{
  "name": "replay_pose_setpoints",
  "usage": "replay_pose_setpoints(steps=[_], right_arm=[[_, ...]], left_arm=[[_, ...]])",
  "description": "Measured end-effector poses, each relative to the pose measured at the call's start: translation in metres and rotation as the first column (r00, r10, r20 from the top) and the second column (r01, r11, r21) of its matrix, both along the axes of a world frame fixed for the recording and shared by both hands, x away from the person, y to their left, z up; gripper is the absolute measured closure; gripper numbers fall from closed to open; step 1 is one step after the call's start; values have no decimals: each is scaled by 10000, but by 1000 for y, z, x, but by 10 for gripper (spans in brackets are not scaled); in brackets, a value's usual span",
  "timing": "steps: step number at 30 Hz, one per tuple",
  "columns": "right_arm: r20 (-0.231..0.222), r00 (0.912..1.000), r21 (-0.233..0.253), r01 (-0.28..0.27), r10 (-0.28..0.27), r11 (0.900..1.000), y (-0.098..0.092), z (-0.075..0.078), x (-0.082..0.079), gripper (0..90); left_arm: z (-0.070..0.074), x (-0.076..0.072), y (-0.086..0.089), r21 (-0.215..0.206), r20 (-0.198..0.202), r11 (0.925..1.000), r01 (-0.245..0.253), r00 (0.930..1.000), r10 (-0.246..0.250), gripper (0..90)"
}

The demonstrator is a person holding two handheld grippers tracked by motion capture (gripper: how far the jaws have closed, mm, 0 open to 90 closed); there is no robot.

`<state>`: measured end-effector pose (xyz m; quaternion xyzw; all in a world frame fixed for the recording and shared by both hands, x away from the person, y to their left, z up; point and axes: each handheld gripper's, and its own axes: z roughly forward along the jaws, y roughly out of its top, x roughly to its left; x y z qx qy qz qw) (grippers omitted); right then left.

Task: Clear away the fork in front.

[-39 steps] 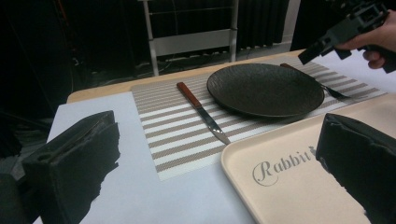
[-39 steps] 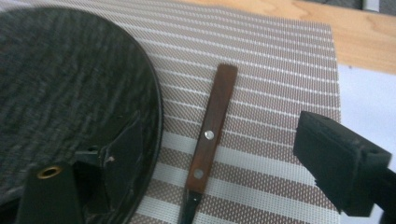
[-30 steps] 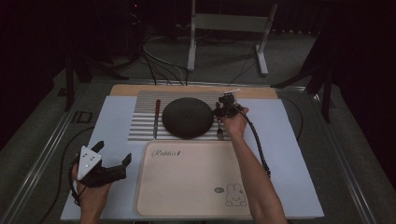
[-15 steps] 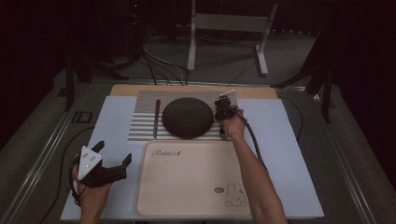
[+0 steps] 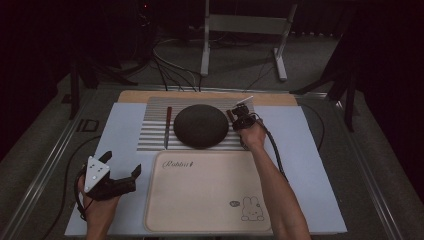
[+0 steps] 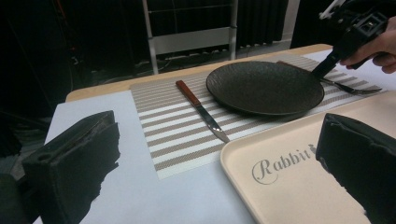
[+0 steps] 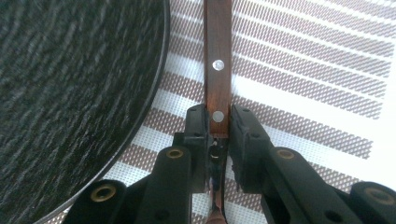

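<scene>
We see the right gripper [image 7: 218, 123] at the 3 o'clock edge of the dark plate [image 5: 201, 125], its jaws pressed on the wooden handle of a fork [image 7: 217, 56] lying on the striped placemat [image 5: 155, 131]. At the plate's 9 o'clock lies a knife [image 6: 201, 110]. The left gripper [image 5: 122, 174] hovers with jaws spread wide and empty, beside the beige tray [image 5: 210, 195] at its 9 o'clock.

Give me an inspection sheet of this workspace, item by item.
Surface: table under a pale sheet, striped placemat at the back.
Job's things: dark plate, knife left of it, fork on its other side, beige tray in front.
Clutter: nothing seen.
Grippers: left gripper open, off the tray's left edge; right gripper closing around the fork's wooden handle.
Cables: one trails from each gripper.
Surroundings: dark, metal stand behind.
</scene>
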<state>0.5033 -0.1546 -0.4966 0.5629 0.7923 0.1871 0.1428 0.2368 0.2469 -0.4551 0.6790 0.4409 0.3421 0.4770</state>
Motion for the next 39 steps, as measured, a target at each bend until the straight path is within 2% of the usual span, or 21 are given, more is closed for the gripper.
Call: replay_pose_setpoints(steps=[3,5,7,10,14,19,25,26,28,30,35,37,38,39], right_arm=[[542,9985,378,31,-51,9993,-5,5,-5,781],[765,9970,948,-139,67,9954,-9,10,-9,780],[1272,9918,1201,-274,120,9924,-11,15,-15,781],[2072,9781,1373,-498,205,9893,-12,23,-26,780],[3008,9533,1542,-753,258,9852,-15,34,-37,780],[3759,9262,1618,-975,300,9820,-17,44,-50,781],[4255,9035,1776,-1393,516,9742,-15,55,-61,781],[4255,9035,1776,-1393,516,9742,-15,55,-61,781],[4407,8957,1812,-1543,601,9713,-13,59,-67,781],[4472,8919,1840,-1650,670,9690,-12,61,-71,780],[4605,8836,1813,-1874,851,9654,-10,65,-80,780],[4711,8769,1778,-2007,958,9634,-9,68,-86,780],[4711,8769,1778,-2007,958,9634,-9,68,-86,780],[4795,8721,1781,-2061,981,9622,-9,72,-90,780]], left_arm=[[0,0,0,0,-13,10000,-19,10000,19,1],[0,0,-1,11,-14,10000,-27,10000,27,1],[0,0,-1,35,-12,10000,-13,10000,13,1],[0,0,-2,32,-7,10000,1,10000,-1,1],[-1,1,-2,63,-24,10000,25,10000,-25,1],[-1,1,-4,106,-44,9999,44,10000,-43,1],[2,2,-7,-88,1,9999,149,9999,-149,1],[2,2,-7,-88,1,9999,149,9999,-149,1],[4,3,-9,-250,6,9995,171,9999,-171,1],[7,6,-11,-430,22,9987,282,9996,-281,1],[15,12,-19,-513,-20,9974,511,9987,-513,1],[20,18,-25,-567,-23,9962,654,9978,-657,1],[20,18,-25,-567,-23,9962,654,9978,-657,1],[22,20,-27,-596,-46,9959,683,9976,-687,1]])
